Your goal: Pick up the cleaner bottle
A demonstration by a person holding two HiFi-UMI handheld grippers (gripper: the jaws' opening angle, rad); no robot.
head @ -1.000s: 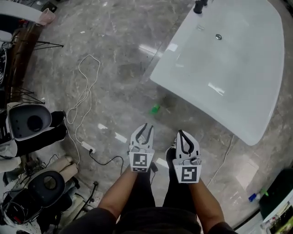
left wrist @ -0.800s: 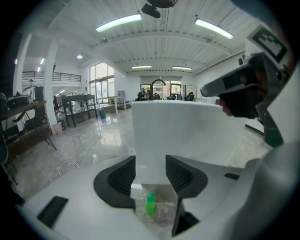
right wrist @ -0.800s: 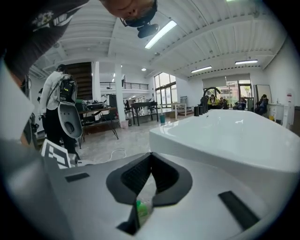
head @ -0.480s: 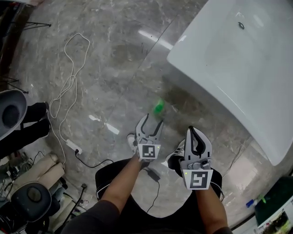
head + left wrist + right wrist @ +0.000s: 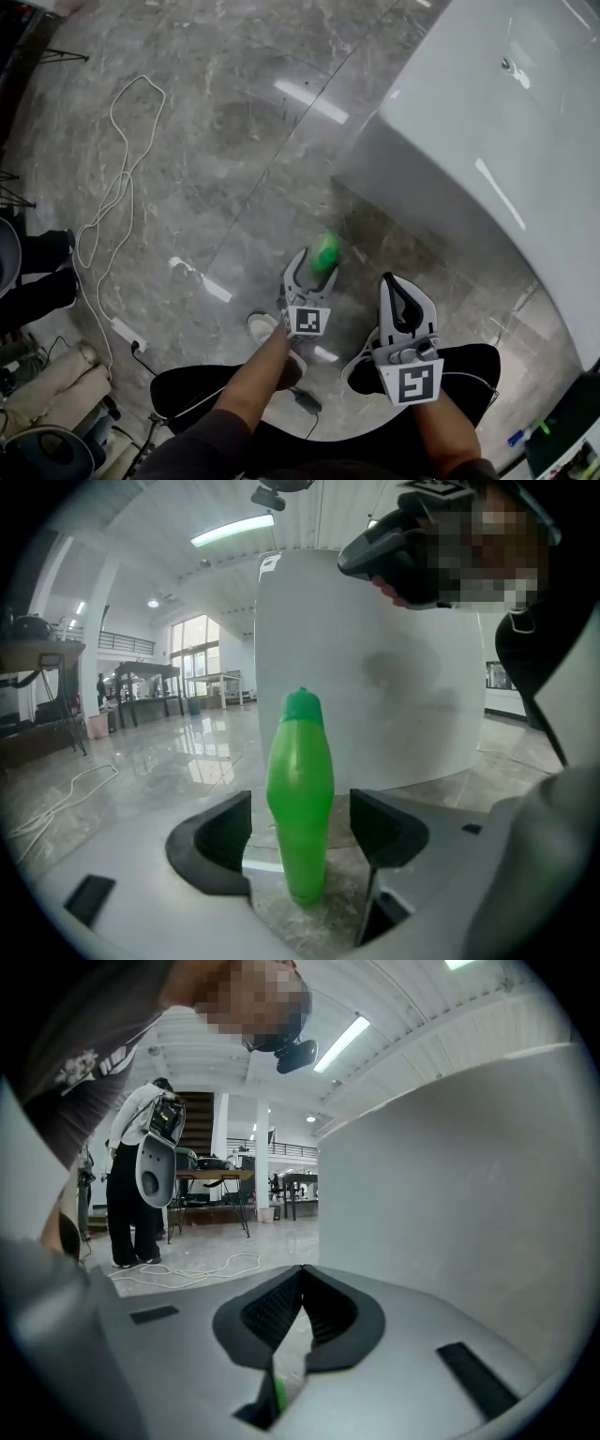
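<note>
Bottle [image 5: 300,789] between opening jaws

The green bottle stands upright on the grey floor [image 5: 216,141]. The left gripper [image 5: 313,269] has it between its opening jaws, not touching. A white tub [image 5: 487,141] is at its 2 o'clock. The right gripper [image 5: 301,1279], at its 4 o'clock, is closed and empty.

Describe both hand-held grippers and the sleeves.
The left hand-held gripper and right hand-held gripper have light grey bodies, black-lined curved jaws, white cube with black square markers. Sleeves dark grey. The left's jaws are opening, green cleaner bottle between them.
</note>
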